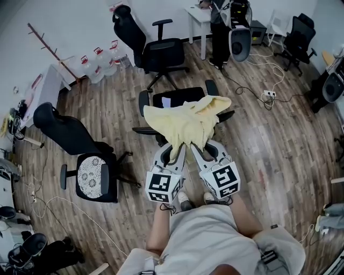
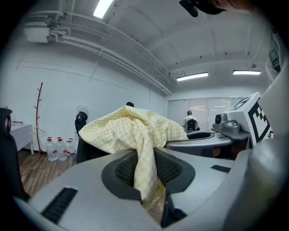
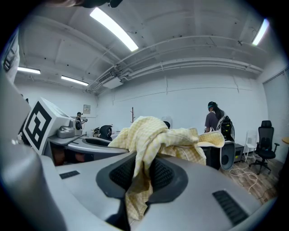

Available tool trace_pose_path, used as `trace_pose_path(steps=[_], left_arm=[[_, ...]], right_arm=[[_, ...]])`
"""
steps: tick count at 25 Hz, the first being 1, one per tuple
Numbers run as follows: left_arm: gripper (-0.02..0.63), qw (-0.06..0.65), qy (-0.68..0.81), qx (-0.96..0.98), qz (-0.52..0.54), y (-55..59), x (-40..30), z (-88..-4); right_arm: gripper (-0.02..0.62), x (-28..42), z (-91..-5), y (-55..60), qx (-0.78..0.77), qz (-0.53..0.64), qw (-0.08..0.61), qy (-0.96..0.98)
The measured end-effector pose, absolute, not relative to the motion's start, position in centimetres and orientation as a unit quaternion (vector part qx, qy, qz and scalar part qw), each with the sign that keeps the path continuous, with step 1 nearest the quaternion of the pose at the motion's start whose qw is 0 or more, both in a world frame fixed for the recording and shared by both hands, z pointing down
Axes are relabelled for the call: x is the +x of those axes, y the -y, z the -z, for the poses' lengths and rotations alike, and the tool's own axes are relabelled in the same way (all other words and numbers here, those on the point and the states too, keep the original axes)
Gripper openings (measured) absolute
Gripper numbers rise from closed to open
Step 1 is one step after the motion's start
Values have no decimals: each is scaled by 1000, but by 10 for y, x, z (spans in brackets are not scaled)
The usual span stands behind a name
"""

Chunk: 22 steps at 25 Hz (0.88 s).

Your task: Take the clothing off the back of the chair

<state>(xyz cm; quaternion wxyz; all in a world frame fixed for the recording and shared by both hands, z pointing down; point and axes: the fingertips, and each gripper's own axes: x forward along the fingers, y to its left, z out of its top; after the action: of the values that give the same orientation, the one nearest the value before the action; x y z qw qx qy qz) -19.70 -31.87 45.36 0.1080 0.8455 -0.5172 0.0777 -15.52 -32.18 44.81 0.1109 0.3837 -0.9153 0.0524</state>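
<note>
Nearest the camera, a person's light-clothed body fills the bottom of the head view, both arms reaching forward. Just beyond are two grippers side by side, each carrying a cube with square markers. The left gripper (image 1: pixel 174 146) is pinching a hanging fold of a pale yellow checked garment (image 1: pixel 185 121), and the right gripper (image 1: pixel 198 146) is pinching another fold just beside it. In each gripper view the cloth runs down between the dark pads, which press on it.

From the grippers the garment rises and spreads over the back of a black office chair (image 1: pixel 166 99). It is still draped there and has not yet been lifted clear.

Several things could go wrong. Both grips are on narrow folds near the garment's edge, so the cloth could slide out under a sharp tug. A level pull could catch the cloth on the chair's back or armrests. It could also roll the chair toward the person. Lifting upward first looks safer.

Farther off stand three more black office chairs, four in all: a chair with a lace cushion (image 1: pixel 88 161), another by the wall (image 1: pixel 150 48) and a far-right chair (image 1: pixel 298 32). A cluster of at least three water bottles (image 1: pixel 99 62) sits by the wall. One other person (image 1: pixel 219 29) stands at a white table (image 1: pixel 198 15).
</note>
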Motion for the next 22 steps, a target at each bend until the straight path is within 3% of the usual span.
trace_pose_path(steps=[22], left_arm=[[91,92,552,826,-73,284,-174,-448]], right_arm=[[74,-132,-445,291,346,-44,99,932]])
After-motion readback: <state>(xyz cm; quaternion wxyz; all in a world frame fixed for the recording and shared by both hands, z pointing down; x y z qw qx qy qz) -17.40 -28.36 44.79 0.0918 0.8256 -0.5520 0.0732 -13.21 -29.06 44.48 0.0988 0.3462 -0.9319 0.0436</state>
